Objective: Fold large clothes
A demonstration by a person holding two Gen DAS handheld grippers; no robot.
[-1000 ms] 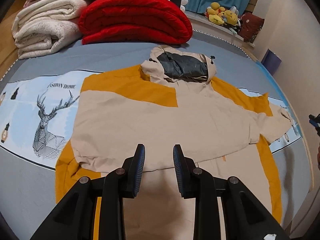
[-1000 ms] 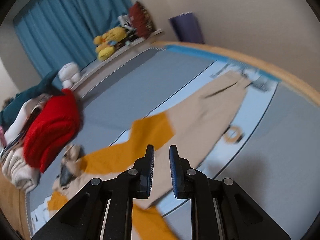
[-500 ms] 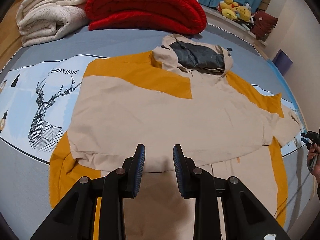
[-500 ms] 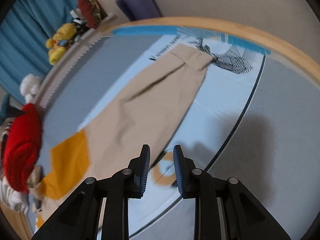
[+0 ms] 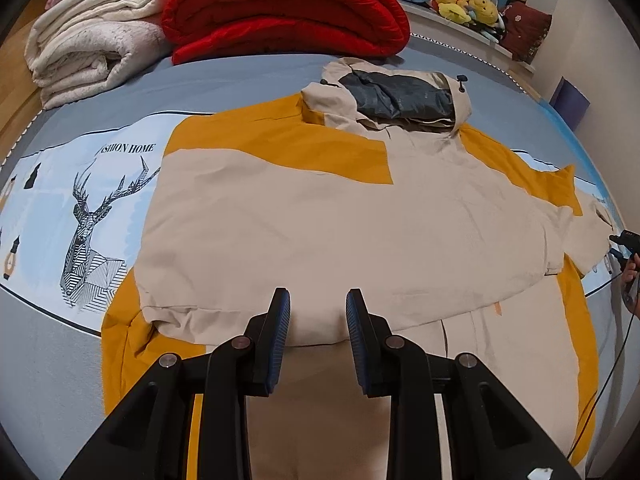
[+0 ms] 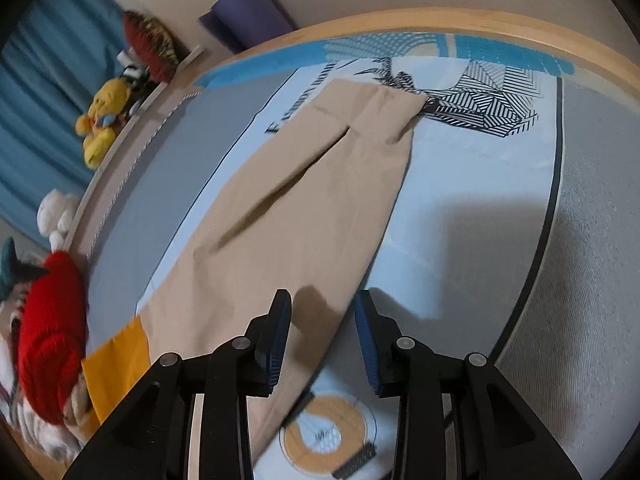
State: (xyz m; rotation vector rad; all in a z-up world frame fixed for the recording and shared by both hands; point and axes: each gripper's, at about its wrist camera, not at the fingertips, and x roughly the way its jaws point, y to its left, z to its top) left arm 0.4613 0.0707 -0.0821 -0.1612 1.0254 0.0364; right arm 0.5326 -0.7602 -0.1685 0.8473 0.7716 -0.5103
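A beige and mustard hooded jacket (image 5: 320, 216) lies flat on the bed, hood (image 5: 396, 96) at the far end. One sleeve is folded across its body. My left gripper (image 5: 318, 312) hovers over the near edge of that folded sleeve, jaws apart, nothing pinched. The other sleeve (image 6: 288, 216) stretches out over the sheet, its cuff (image 6: 384, 108) near the bed's edge. Low over this sleeve's near edge is my right gripper (image 6: 324, 316). Its jaws are opening and no cloth is between the pads. The right gripper (image 5: 624, 240) also shows at the left wrist view's right rim.
A folded red quilt (image 5: 284, 4) and white blankets (image 5: 92, 48) are stacked behind the hood. Plush toys (image 6: 102, 120) sit on a ledge by a blue curtain. The deer-print sheet (image 5: 92, 216) covers the bed; a wooden rim (image 6: 480, 24) bounds it, with a purple roll (image 6: 248, 16) beyond.
My right gripper swung across and down to the outstretched sleeve, and its jaws widened. The left gripper sank slightly closer to the jacket, jaws unchanged.
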